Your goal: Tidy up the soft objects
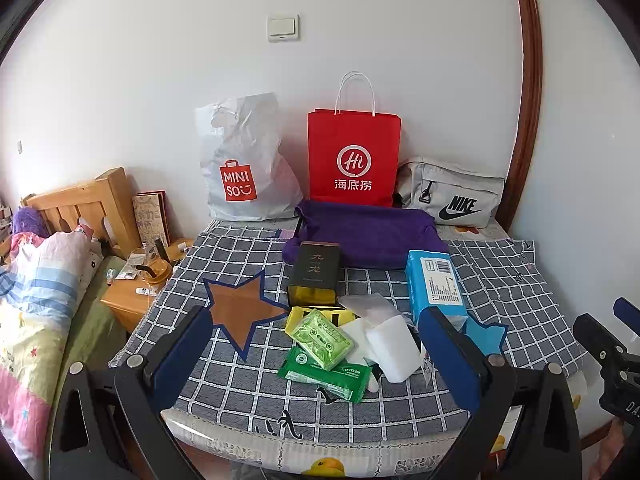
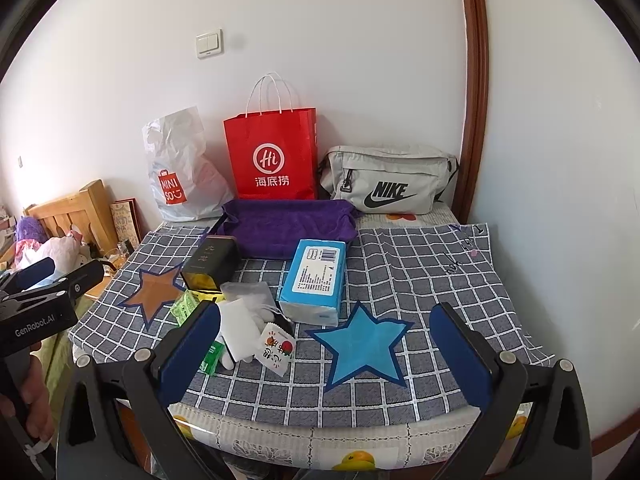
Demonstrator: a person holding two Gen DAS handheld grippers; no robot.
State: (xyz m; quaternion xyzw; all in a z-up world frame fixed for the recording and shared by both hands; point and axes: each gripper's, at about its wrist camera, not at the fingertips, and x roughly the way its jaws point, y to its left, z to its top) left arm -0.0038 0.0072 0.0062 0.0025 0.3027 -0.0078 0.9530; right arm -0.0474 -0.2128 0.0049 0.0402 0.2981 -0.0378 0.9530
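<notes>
Soft packets are lying in a heap at the middle of the worktop (image 1: 248, 368), on a gray checked cloth (image 2: 420, 272): a green tissue pack (image 1: 322, 339) resting on a darker green wipes pack (image 1: 326, 376), with a white sponge (image 1: 394, 348) touching them. A blue tissue box (image 2: 314, 280) is sitting just beside the heap, and a purple towel (image 2: 288, 224) is lying behind it, before a red paper bag (image 2: 272, 160). The left gripper (image 1: 316, 360) is hovering with jaws spread wide, empty, framing the heap. The right gripper (image 2: 324, 360) is hanging open and empty over a blue star (image 2: 362, 344).
</notes>
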